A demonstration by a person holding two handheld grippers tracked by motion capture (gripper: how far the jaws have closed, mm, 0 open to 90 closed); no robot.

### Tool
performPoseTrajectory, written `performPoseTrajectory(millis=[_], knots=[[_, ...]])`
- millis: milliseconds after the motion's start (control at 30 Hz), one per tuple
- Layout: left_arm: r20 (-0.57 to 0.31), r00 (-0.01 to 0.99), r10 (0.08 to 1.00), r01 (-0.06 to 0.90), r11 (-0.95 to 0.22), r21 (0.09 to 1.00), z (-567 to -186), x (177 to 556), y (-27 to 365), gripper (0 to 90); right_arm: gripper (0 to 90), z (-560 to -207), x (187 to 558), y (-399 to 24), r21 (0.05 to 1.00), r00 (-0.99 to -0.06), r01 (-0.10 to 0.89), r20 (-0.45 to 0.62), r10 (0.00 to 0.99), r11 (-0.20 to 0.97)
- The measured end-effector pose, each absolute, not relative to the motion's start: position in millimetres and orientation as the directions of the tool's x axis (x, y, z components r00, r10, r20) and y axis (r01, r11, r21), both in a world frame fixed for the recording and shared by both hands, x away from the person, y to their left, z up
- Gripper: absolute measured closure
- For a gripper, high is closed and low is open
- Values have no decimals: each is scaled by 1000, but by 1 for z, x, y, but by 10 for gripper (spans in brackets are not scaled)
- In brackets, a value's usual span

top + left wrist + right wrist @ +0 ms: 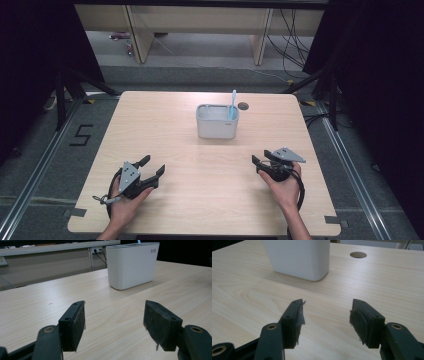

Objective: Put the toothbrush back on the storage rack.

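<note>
Plastic, judging by its matte white walls, the holder [216, 121] stands at the table's [200, 200] far middle, well apart from both grippers, with a blue toothbrush [233, 104] upright in its right corner. It probably weighs little and stays rigid, though its smooth sides could slip; the rim looks the safer hold. The thin toothbrush handle suits a pinch. Left gripper [152, 168] and right gripper [260, 158] both rest spread, holding nothing. Small grey lettering [153, 250] marks the holder; I cannot read it.
</note>
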State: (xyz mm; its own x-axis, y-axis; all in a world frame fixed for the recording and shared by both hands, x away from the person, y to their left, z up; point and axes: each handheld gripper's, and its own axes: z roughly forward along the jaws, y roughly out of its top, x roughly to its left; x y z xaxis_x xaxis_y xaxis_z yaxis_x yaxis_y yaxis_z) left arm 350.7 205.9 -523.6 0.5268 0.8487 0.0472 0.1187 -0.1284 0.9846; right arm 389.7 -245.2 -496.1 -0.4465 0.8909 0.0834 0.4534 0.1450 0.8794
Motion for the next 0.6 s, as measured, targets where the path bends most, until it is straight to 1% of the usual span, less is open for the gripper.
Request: performPoseTrajectory(millis=[67, 100, 133, 167, 200, 233, 267, 300, 333, 367, 433, 467, 533, 567, 600], knots=[[47, 526, 849, 119, -128, 985, -524, 351, 206, 333, 451, -500, 384, -245, 879, -434, 460, 101, 895, 124], [45, 525, 850, 120, -127, 985, -524, 351, 206, 333, 453, -502, 383, -247, 881, -450, 452, 91, 888, 139], [45, 525, 850, 121, -127, 985, -524, 351, 206, 333, 454, -504, 380, -246, 880, -430, 459, 101, 897, 121], [43, 524, 850, 122, -125, 985, -524, 351, 206, 333, 456, -506, 377, -245, 880, -415, 467, 133, 900, 85], [42, 524, 851, 123, -125, 985, -524, 351, 206, 333, 457, -507, 378, -248, 887, -424, 447, 99, 900, 113], [42, 524, 851, 123, -125, 984, -524, 351, 206, 333, 457, -508, 376, -248, 888, -435, 448, 115, 893, 103], [42, 524, 851, 123, -124, 985, -524, 351, 206, 334, 458, -509, 374, -246, 884, -417, 462, 141, 898, 76], [43, 525, 850, 123, -125, 984, -524, 351, 206, 333, 457, -509, 376, -249, 897, -437, 424, 80, 896, 126], [40, 530, 847, 109, -114, 988, -524, 352, 206, 333, 458, -510, 375, -249, 897, -435, 424, 81, 897, 125], [39, 530, 847, 108, -113, 988, -524, 352, 206, 333, 458, -511, 375, -248, 895, -442, 433, 110, 890, 105], [38, 525, 850, 110, -112, 988, -524, 352, 205, 333, 458, -510, 375, -248, 896, -445, 431, 107, 889, 108], [38, 526, 849, 110, -112, 988, -524, 352, 205, 334, 460, -509, 372, -246, 888, -412, 453, 136, 901, 73], [37, 527, 849, 110, -112, 988, -524, 352, 206, 334, 460, -510, 375, -250, 904, -434, 410, 78, 898, 119], [38, 527, 849, 110, -112, 988, -524, 352, 206, 334, 460, -510, 374, -250, 903, -431, 412, 72, 899, 125], [38, 527, 849, 109, -112, 988, -524, 352, 206, 334, 460, -511, 374, -249, 904, -436, 413, 94, 895, 107]])
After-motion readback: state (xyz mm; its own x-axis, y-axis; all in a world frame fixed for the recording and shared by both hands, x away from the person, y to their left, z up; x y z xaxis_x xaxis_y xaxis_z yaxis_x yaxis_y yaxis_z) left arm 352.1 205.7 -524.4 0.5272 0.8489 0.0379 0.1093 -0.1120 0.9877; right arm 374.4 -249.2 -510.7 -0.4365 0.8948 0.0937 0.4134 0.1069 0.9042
